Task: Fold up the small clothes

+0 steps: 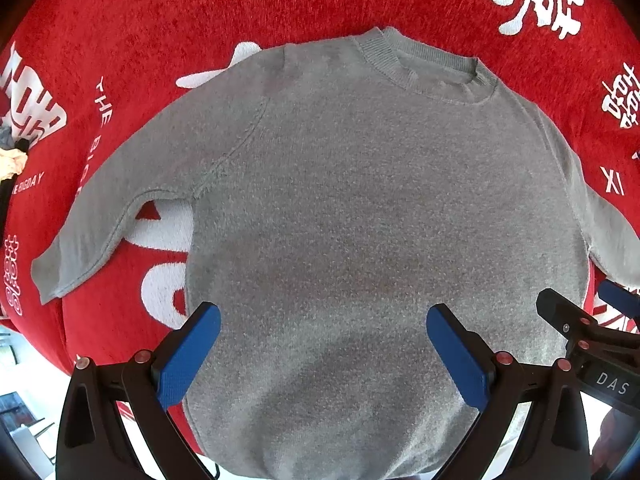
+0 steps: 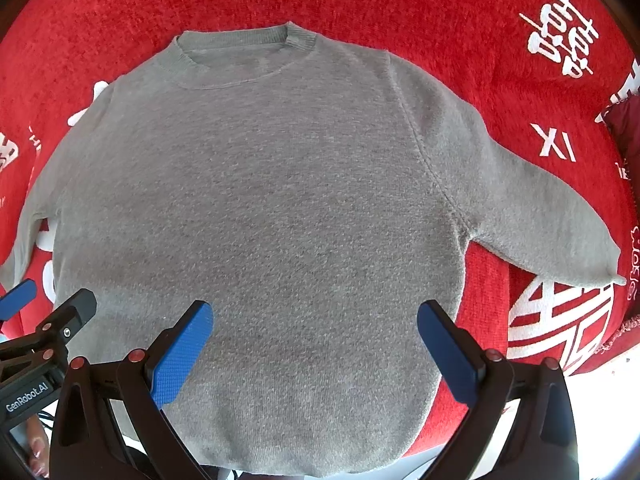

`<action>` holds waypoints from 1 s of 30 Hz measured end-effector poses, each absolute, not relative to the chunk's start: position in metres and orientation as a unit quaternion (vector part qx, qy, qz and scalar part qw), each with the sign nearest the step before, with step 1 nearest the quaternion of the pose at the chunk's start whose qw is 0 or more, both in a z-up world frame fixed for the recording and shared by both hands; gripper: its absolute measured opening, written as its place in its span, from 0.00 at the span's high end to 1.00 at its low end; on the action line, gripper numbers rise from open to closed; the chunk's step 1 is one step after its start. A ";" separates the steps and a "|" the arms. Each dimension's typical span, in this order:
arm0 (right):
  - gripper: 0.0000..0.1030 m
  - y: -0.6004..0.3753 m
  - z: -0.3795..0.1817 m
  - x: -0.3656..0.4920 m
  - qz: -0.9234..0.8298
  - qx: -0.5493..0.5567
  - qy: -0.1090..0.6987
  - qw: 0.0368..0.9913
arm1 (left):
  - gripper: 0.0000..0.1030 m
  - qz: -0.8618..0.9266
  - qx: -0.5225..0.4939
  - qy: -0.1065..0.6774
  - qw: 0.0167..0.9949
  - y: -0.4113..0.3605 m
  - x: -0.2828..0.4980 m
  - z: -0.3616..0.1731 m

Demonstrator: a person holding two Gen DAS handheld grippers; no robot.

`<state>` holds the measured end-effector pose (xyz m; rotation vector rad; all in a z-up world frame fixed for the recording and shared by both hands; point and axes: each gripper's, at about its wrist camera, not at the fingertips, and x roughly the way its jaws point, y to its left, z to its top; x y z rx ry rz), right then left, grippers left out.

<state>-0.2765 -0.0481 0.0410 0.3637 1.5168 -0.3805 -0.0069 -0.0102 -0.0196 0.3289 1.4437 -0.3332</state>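
A small grey knitted sweater (image 1: 360, 200) lies flat and spread out on a red cloth, collar at the far side, both sleeves angled outwards. It also shows in the right wrist view (image 2: 260, 200). My left gripper (image 1: 324, 320) is open and empty, hovering over the lower part of the sweater's body. My right gripper (image 2: 316, 318) is open and empty, also over the lower body. The right gripper also shows at the right edge of the left wrist view (image 1: 580, 316). The left gripper also shows at the left edge of the right wrist view (image 2: 48, 300).
The red cloth (image 1: 200, 8) with white lettering and symbols covers the surface under the sweater; it also shows in the right wrist view (image 2: 440, 8). Its near edge drops off behind the grippers. A dark red cushion (image 2: 626, 128) sits at the right edge.
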 end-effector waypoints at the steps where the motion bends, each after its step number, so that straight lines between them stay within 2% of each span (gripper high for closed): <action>1: 0.01 -0.048 0.041 -0.276 -0.171 0.163 0.679 0.695 | 0.00 -0.151 0.149 0.654 0.726 -0.010 -0.007 -0.019; 30: 0.01 -0.033 0.049 -0.273 -0.168 0.145 0.678 0.701 | 0.00 -0.142 0.126 0.658 0.729 0.008 -0.001 -0.018</action>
